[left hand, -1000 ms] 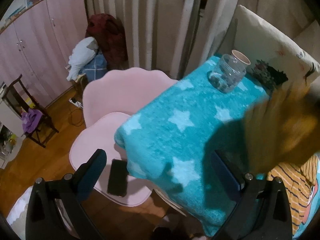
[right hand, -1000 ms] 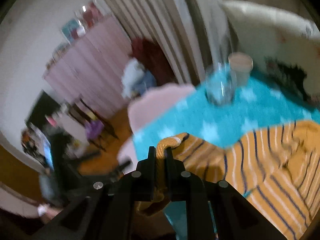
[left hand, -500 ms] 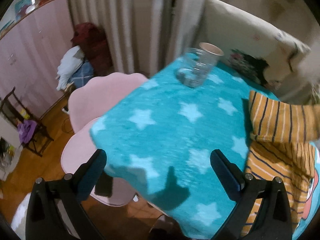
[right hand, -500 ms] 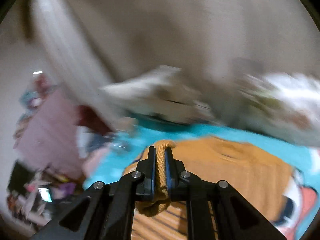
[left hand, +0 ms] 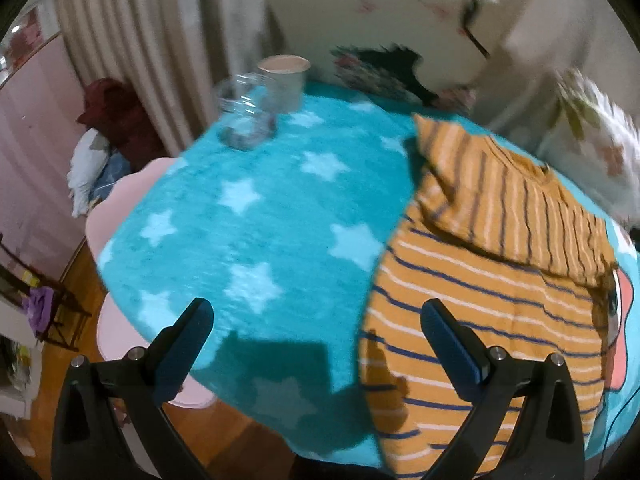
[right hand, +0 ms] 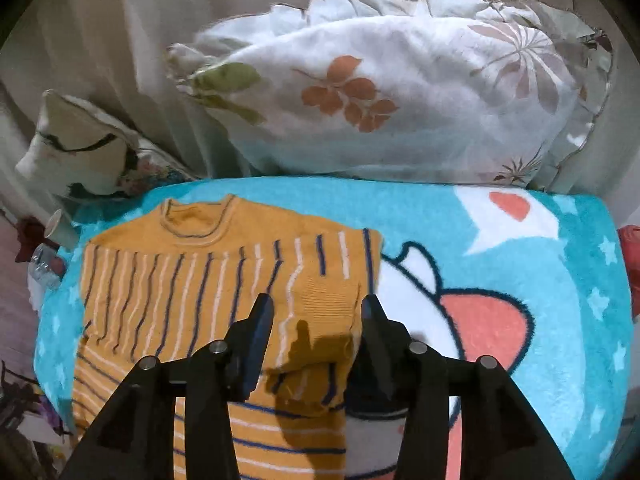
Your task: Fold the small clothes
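A small orange sweater (right hand: 224, 280) with navy and white stripes lies on the teal star blanket (left hand: 256, 220), its sleeve folded across the body. Its cuff (right hand: 328, 300) lies between my right gripper's fingers. My right gripper (right hand: 316, 312) is open just above that cuff and holds nothing. In the left wrist view the sweater (left hand: 492, 280) lies at the right. My left gripper (left hand: 316, 328) is open and empty above the blanket's near edge, its right finger (left hand: 448, 344) over the sweater's hem.
A glass jar (left hand: 246, 114) and a pink cup (left hand: 284, 82) stand at the blanket's far left corner. A floral pillow (right hand: 400, 92) and a cream cushion (left hand: 380, 36) line the back. A pink chair (left hand: 120, 204) stands beside the left edge, above the wooden floor.
My right gripper carried the sleeve across the sweater's body, laid it down and opened. The left wrist view has swung to the right over the blanket.
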A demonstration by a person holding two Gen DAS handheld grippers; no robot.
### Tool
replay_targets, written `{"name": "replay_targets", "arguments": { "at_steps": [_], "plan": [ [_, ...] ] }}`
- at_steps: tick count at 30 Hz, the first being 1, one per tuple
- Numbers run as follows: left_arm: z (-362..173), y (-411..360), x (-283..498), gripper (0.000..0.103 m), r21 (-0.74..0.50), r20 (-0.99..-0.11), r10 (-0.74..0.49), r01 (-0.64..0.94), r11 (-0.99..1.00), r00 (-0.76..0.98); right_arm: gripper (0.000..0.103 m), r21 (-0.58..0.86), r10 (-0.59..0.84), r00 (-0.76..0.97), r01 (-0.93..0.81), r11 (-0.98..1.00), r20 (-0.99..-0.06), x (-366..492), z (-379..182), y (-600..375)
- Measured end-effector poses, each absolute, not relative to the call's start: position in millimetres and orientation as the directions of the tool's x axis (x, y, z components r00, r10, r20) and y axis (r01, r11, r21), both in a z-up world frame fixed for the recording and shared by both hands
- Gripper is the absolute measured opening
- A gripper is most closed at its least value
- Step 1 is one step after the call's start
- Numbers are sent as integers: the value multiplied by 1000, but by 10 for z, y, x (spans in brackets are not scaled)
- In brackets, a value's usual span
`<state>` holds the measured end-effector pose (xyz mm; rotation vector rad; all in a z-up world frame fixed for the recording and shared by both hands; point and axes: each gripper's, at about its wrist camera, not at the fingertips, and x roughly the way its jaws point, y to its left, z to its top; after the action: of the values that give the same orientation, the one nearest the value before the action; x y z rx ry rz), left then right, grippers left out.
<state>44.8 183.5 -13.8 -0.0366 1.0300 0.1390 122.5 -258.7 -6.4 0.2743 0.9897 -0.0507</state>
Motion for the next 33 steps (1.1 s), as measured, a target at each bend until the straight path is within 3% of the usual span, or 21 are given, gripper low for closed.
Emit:
{"name": "replay_targets", "arguments": {
  "at_steps": [8, 15, 26, 28, 33],
  "plan": [
    [-648, 1333, 550, 103, 85, -889, 51, 54, 995, 456, 50, 340, 247, 447, 140, 930, -859, 759, -637, -2180],
    [-996, 1398, 529, 103, 156, -914, 85, 151, 976, 398, 50, 363, 248, 385, 261, 895, -889, 315, -1083, -2161],
    [-1109, 1929, 342, 103, -66, -938, -112, 148, 987, 327, 51, 370, 205, 408, 382, 847, -890, -500, -1126, -2114],
    [-1094, 1912, 282, 103, -96, -936, -140, 149, 984, 322, 55, 369, 205, 408, 377, 850, -889, -527, -1117, -2102],
    [-1081, 1850, -20, 103, -155, -933, -169, 68, 986, 317, 77, 405, 269, 411, 293, 866, -871, -463, -1120, -2073]
  ]
}}
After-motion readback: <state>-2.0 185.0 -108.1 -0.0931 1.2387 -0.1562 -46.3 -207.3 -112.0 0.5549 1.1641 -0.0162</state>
